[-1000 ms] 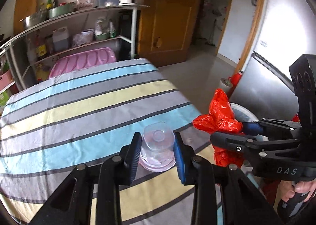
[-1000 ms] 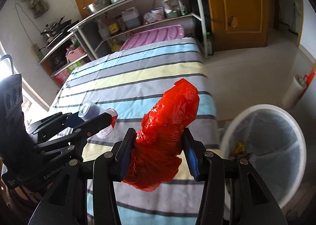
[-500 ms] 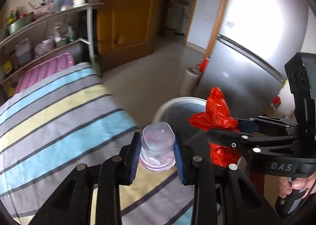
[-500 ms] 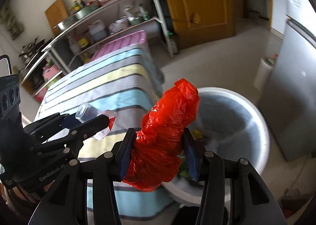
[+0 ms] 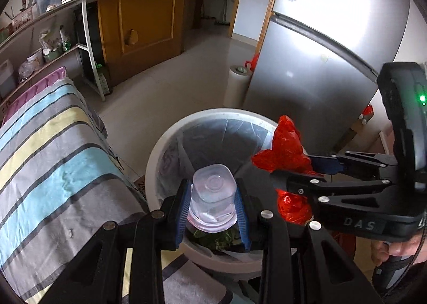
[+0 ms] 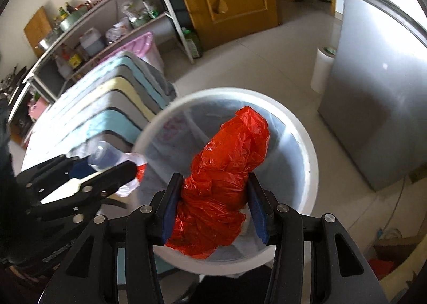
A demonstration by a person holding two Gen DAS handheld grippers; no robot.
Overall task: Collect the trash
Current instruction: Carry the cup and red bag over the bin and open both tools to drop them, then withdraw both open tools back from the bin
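- The left hand-held gripper is clamped on one clear plastic bottle. Its blue pads press the bottle's two sides. The bottle's long axis runs along the fingers, with its flat base pointing away from the camera and down toward the bin.
- The right hand-held gripper is clamped on one crumpled red plastic bag. The bundle is elongated, and its long axis runs forward along the fingers, with the free end leaning up and to the right in the right wrist view.
- Both pieces of trash hang over the mouth of one round white bin with a translucent liner. Some green scraps lie at its bottom.
- The bin stands on a pale tiled floor, just beside the edge of a desk covered with a cloth striped grey, blue and yellow.
- Room: one silver refrigerator behind the bin, one white roll standing at its foot, one brown wooden door, and metal shelves crowded with bottles and pots.
- Two grippers, two pieces of trash, one bin.
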